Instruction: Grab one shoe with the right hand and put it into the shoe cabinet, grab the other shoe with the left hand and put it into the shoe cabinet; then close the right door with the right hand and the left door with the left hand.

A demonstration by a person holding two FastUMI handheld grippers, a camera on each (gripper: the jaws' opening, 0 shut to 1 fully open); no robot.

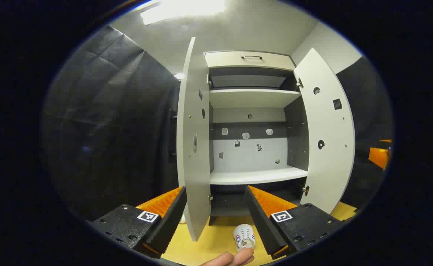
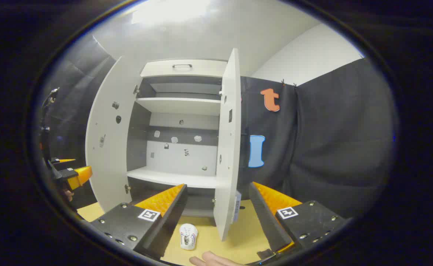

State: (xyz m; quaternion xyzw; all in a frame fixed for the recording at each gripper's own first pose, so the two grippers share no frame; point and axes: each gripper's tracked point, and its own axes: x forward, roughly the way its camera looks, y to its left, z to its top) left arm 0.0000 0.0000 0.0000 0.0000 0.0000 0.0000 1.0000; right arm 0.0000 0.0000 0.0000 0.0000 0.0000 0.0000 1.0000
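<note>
- The shoe cabinet (image 1: 253,111) stands with both doors swung wide: the left door (image 1: 192,147) and the right door (image 1: 325,133).
- Its shelves (image 1: 257,175) hold no shoes.
- One small white shoe (image 1: 244,237) lies on the yellow floor (image 1: 216,240) in front of the cabinet, just below the open doors.
- The left hand-held gripper (image 1: 216,218) hangs above the floor with its fingers spread apart, gripping nothing.
- The right hand-held gripper (image 2: 218,218) is likewise spread wide and empty, the shoe lying near its left finger (image 2: 164,210).
</note>
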